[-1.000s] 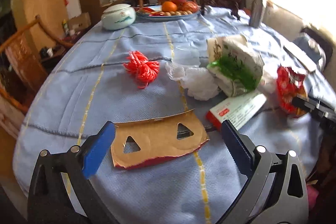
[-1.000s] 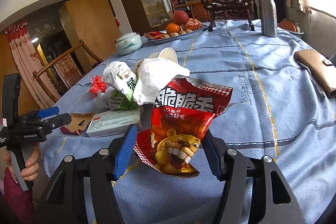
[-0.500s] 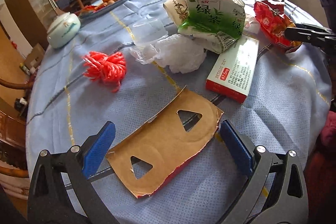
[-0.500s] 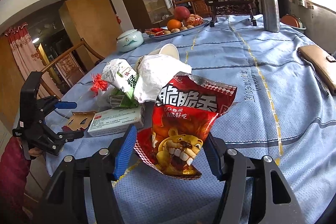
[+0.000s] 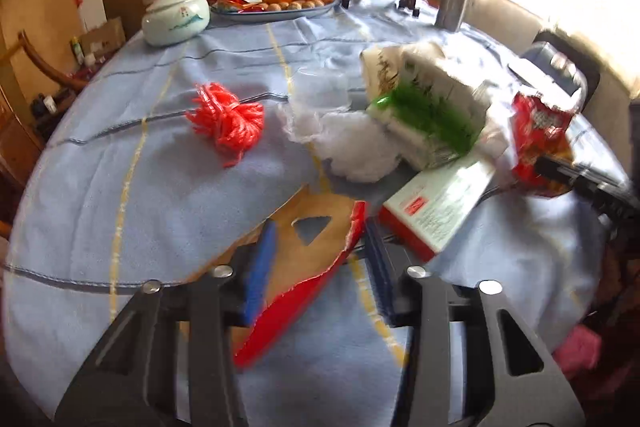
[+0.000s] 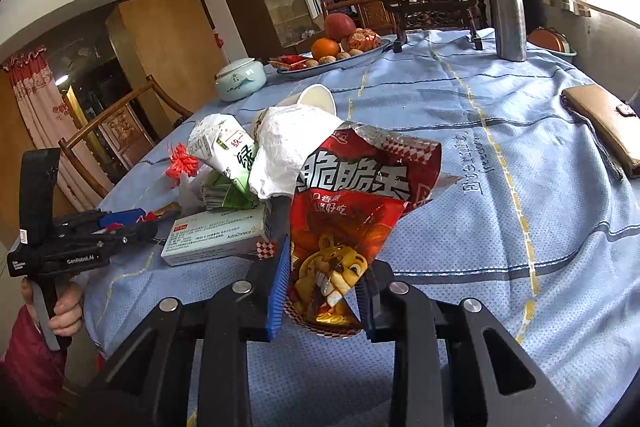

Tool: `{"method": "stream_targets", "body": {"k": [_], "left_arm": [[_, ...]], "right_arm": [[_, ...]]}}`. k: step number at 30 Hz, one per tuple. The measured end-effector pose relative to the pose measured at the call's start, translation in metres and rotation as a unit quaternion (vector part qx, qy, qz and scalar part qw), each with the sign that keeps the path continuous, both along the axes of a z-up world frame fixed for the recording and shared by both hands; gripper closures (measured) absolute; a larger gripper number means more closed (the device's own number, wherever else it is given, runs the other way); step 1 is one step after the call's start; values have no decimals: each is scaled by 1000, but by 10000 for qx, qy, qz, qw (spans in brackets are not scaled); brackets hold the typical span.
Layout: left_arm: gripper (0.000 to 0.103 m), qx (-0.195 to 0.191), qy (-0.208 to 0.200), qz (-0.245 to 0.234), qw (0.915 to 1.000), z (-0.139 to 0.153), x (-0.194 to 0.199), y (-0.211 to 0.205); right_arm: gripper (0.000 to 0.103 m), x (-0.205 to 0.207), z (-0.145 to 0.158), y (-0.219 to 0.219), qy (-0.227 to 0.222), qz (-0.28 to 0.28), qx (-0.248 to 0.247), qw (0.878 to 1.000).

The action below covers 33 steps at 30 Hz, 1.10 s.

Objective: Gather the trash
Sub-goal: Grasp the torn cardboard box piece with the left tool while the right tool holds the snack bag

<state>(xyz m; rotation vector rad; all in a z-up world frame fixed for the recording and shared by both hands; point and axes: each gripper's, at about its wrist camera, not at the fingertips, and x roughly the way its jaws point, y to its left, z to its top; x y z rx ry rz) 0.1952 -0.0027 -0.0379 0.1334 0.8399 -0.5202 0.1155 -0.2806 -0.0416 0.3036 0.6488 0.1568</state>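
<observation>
Left cam: my left gripper (image 5: 320,259) fingers are pinched on the torn cardboard (image 5: 304,255), lifting its edge off the tabletop (image 5: 160,187). Right cam: right gripper (image 6: 322,291) fingers clamp the snack bag (image 6: 352,219). Carton (image 6: 228,163), tissue (image 6: 288,147), medicine box (image 6: 216,239) remain, so I'd say barely started.

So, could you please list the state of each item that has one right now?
Left gripper: shut on cardboard, one edge lifted.
Right gripper: shut on snack bag, torn open.
Carton: crushed.
Cup: tipped over.
Tissue: crumpled.
Jar: lidded.
</observation>
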Motion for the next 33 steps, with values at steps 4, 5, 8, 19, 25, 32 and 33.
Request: {"method": "stream_targets", "body": {"k": [4,5,8,19,25,32,33], "left_arm": [[65,-390,93,257,9989,7,-2,10],[58,-396,125,351,9985,6,-2,13],[28,-274,29,602,9978,6,-4,24],[8,913,81,-552,9943,-19,4,14],[75,527,14,-261,9983,-17,-7,17],[78,-321,-114,475,9983,-6,-24,27],[78,-403,-131,586,9974,-4,-25,28]], "right_arm": [[73,-7,13,3,-210,50,-65,9997],[73,-10,16,4,-263,93,-86,9996],[73,-14,19,6,-327,129,-155,9993],[73,-11,17,12,-247,274,-125,9992],[73,-10,17,15,-309,266,-166,9990],[73,-18,24,19,-467,332,-250,9980],[73,-20,25,19,-497,338,-252,9979]]}}
